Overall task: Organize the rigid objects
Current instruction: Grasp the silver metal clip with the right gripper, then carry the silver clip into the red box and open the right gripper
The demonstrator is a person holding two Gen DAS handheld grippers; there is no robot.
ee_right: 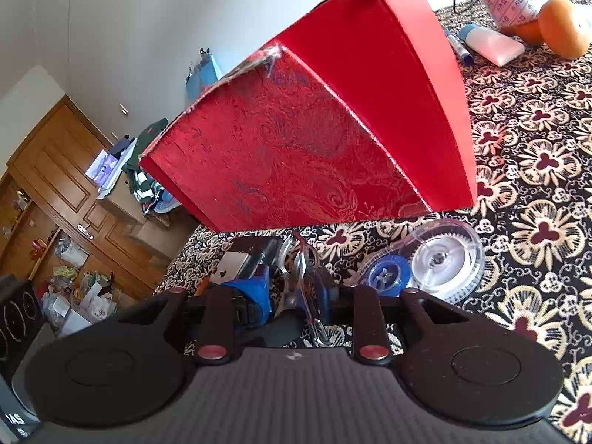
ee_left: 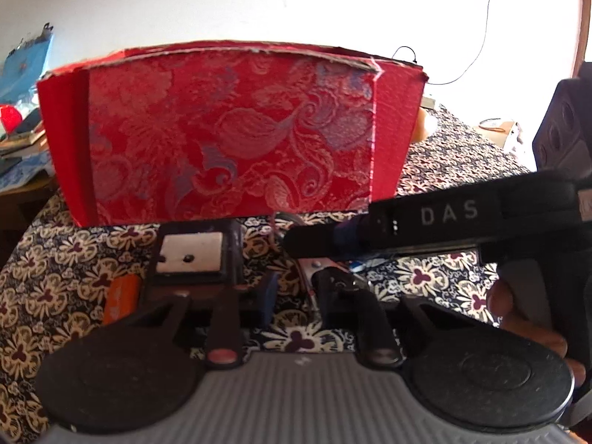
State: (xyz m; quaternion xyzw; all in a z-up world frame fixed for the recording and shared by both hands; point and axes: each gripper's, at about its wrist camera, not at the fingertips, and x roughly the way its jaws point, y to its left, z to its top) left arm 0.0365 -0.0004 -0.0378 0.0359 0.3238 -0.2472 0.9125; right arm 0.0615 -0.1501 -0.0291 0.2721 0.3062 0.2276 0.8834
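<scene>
Both grippers work low over a flower-patterned tablecloth (ee_right: 536,155): the right gripper (ee_right: 292,292) clenched on a metal clip (ee_right: 296,277), the left gripper (ee_left: 285,288) closed, its catch unclear. A red brocade box (ee_left: 229,133) stands just beyond them, a clear tape dispenser (ee_right: 440,259) beside it.

The red brocade box (ee_left: 229,129) is standing upright close ahead of both grippers, blocking any straight path forward across the patterned cloth (ee_right: 536,148). The right gripper's black body (ee_left: 444,222) is lying across the left gripper's right side, and a clear tape dispenser (ee_right: 436,262) is sitting just right of the right gripper. Open cloth is showing to the box's right, up to an orange (ee_right: 564,26) and a white tube (ee_right: 492,42).
</scene>
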